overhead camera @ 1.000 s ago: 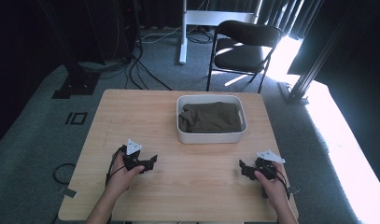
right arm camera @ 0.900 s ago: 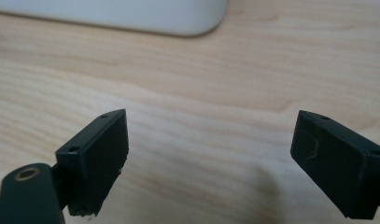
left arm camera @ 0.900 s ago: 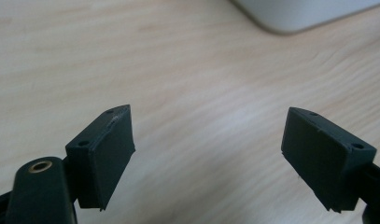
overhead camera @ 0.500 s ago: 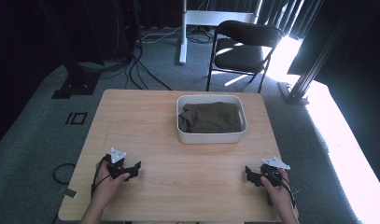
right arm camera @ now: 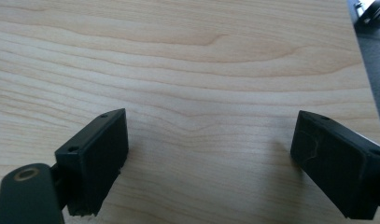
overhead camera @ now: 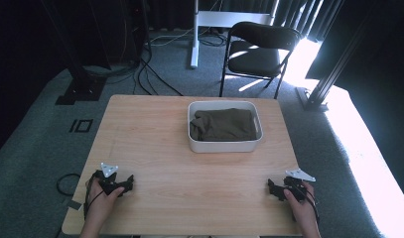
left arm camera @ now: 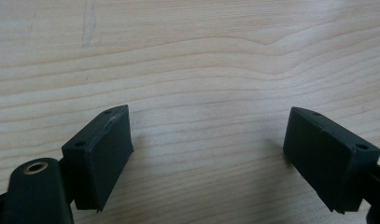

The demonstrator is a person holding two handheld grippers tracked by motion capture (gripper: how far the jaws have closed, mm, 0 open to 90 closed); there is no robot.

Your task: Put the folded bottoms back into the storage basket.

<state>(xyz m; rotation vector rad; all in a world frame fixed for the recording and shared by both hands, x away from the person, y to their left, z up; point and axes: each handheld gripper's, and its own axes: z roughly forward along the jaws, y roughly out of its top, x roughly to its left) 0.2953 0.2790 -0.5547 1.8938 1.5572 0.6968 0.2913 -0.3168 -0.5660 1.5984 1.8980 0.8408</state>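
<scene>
- Nearest to me, my left gripper [overhead camera: 126,182] sits low over the near left corner of the table [overhead camera: 155,144], jaws spread wide with bare wood grain between the pads [left arm camera: 101,156]; it is released and grips nothing.
- My right gripper [overhead camera: 275,189] rests at the near right corner, just inside the table's edge, likewise released: in the right gripper view the two pads [right arm camera: 96,156] stand well apart over bare wood, with nothing between them.
- Between the two grippers lies a broad stretch of tabletop, nothing on it within reach of either jaw.
- Ahead of both grippers, well apart from them and a little nearer the right one, stands the white tub [overhead camera: 224,146], sitting toward the far middle of the table.
- Inside the tub lies the dark olive cloth [overhead camera: 223,125], bundled loosely and filling most of the basin, none of it hanging over the rim as far as I can tell.
- My judgement: the work with the cloth and tub looks either finished or not begun; both hands are parked at the near edge, away from the tub.
- If I am to take the cloth next, I would have to carry a gripper forward across the bare wood, come over the tub's near wall from above, and pinch a raised fold rather than the flat middle.
- Beyond the table, a black chair [overhead camera: 259,47] stands on the carpet.
</scene>
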